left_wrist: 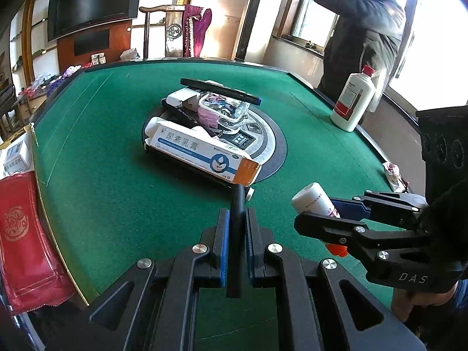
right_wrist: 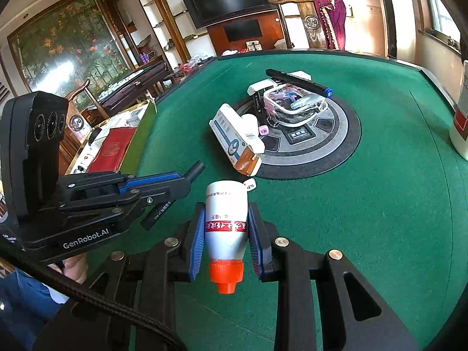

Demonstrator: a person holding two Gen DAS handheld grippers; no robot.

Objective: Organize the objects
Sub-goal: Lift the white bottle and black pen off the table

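Note:
My left gripper (left_wrist: 237, 216) is shut on a black pen (left_wrist: 236, 234) that sticks out forward over the green felt table (left_wrist: 111, 181). Beside it on the right, my right gripper (left_wrist: 318, 211) is shut on a small white bottle (left_wrist: 311, 200). In the right wrist view that right gripper (right_wrist: 225, 215) grips the small white bottle (right_wrist: 225, 219) by its body, its orange cap (right_wrist: 225, 273) toward the camera. The left gripper (right_wrist: 182, 182) hovers on the left there, with the black pen (right_wrist: 195, 170) poking out past its tips. Both hover short of a pile at the table's centre.
The pile holds a white, blue and orange ointment box (left_wrist: 201, 153), a clear pouch (left_wrist: 223, 108) and a black marker (left_wrist: 219, 90). A large white bottle with a red cap (left_wrist: 354, 99) stands at the right edge. A red packet (left_wrist: 23, 234) lies left. A person (left_wrist: 368, 38) stands beyond the table.

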